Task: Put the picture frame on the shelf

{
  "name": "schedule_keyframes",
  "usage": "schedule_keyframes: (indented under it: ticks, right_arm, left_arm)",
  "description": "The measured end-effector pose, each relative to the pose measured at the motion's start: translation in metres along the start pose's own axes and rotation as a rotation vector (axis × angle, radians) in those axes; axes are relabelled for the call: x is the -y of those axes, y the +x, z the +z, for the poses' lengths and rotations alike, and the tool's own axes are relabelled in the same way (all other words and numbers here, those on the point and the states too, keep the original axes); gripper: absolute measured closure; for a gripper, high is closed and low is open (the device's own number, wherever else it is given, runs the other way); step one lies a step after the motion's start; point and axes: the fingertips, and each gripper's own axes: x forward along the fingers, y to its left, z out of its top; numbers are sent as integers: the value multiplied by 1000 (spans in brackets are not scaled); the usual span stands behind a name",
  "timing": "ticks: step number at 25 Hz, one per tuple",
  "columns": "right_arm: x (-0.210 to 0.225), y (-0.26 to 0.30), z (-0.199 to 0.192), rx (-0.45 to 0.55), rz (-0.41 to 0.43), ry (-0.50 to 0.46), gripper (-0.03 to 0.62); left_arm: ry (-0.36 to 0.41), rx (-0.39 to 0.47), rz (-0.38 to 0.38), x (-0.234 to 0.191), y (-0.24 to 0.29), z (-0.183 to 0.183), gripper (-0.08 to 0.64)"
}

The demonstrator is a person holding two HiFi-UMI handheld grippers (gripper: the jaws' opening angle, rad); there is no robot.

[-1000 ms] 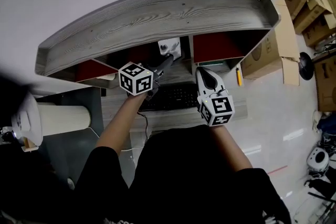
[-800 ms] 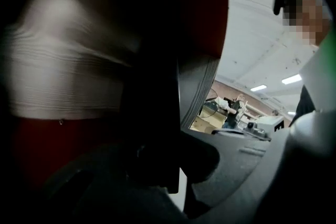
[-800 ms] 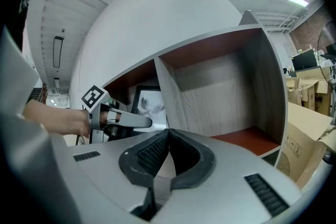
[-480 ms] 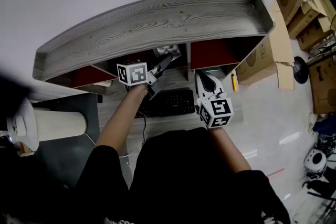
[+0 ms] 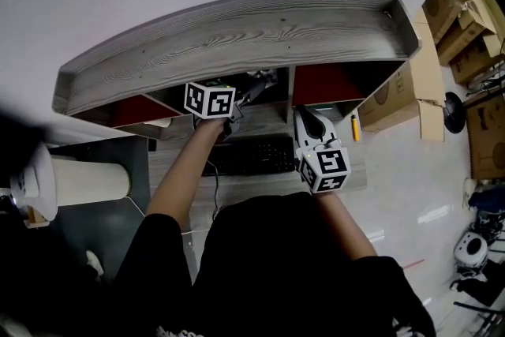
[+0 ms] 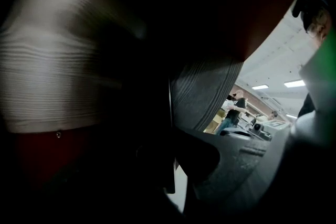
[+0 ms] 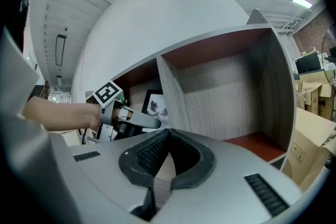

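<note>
left gripper (image 7: 153, 123) pinched narrow on picture frame (image 7: 155, 104), upright inside shelf (image 5: 237, 35) middle compartment; can't tell if it rests. right gripper (image 7: 167, 134) closed, empty. remaining, i judge: set down, release, withdraw.

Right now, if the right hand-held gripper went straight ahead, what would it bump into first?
Most likely the shelf's upright divider, standing just ahead of the shut right hand-held gripper. Depth is unclear; a little rightward it would enter the empty compartment instead.
</note>
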Motion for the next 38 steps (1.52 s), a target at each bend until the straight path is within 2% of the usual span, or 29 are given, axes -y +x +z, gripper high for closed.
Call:
schedule_keyframes:
  ticks: [3, 8, 10, 11, 12, 14, 16, 21, 26, 35, 38]
  right_arm:
    - [-2, -1, -1, -2, 2, -1, 580]
    - [-1, -4, -5, -7, -3, 4, 580]
    - [-1, -5, -6, -4, -1, 7, 580]
    - [-1, -6, -6, -1, -1, 8, 580]
    - [-1, -6, -5, 1, 0, 8, 580]
    - [0, -7, -5, 3, -2, 8, 580]
    - [2, -8, -6, 2, -6, 9, 580]
    - [1, -9, -9, -6, -7, 9, 580]
    - [-3, -9, -9, -8, -1, 6, 580]
    - [-7, -14, -10, -8, -6, 9, 580]
    - [-6, -18, -11, -7, -10, 12, 580]
  left_arm:
    - [46, -41, 20, -3, 2, -2, 522]
    - [45, -49, 69, -15, 6, 0, 493]
    - [68, -62, 118, -23, 6, 1, 435]
    - [84, -65, 154, -30, 5, 1, 369]
    - [100, -65, 189, -36, 4, 1, 335]
    - [130, -60, 240, -44, 2, 2, 274]
    - [158, -53, 272, -45, -1, 4, 247]
    - [242, -27, 369, -54, -7, 14, 243]
    - [202, 10, 365, -58, -5, 15, 242]
    - [183, 58, 358, -59, 1, 19, 239]
    - [174, 102, 365, -58, -7, 23, 238]
